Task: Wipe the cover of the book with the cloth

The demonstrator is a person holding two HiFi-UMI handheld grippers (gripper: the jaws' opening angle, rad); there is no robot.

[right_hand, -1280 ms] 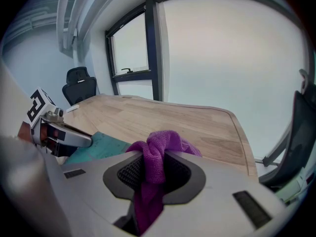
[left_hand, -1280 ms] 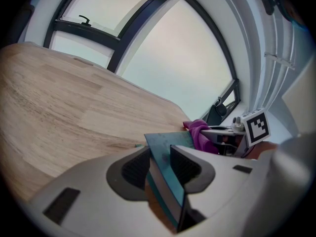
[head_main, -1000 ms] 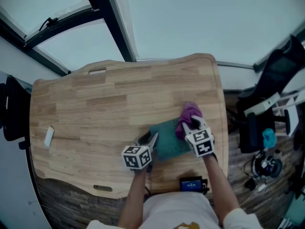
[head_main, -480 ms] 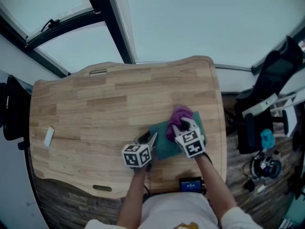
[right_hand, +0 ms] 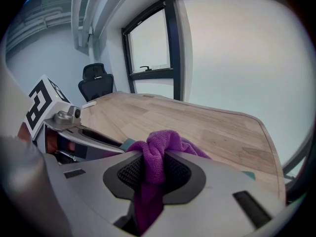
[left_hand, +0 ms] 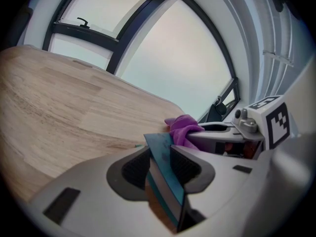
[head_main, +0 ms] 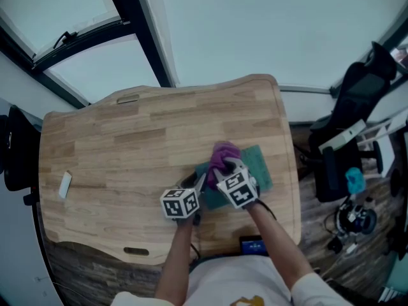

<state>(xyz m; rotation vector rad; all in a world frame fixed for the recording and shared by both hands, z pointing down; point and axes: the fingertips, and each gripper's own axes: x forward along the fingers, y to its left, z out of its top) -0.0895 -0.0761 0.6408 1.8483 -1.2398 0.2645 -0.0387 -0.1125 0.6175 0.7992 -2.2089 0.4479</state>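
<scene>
The left claw (left_hand: 160, 168) is clamped on a corner of the teal book (head_main: 257, 163), which lies on the bench (head_main: 115, 145) near its right edge. The right claw (right_hand: 154, 174) pinches the purple cloth (head_main: 223, 153) (bunched into a wad) against the book's cover.

A pale wooden table (head_main: 127, 145) stands before dark-framed windows (head_main: 137, 30). A small white object (head_main: 65, 184) lies near its left edge, with a black office chair (head_main: 14, 155) beyond. A dark device (head_main: 253, 245) sits at the near edge. Black equipment (head_main: 357, 101) stands at the right.
</scene>
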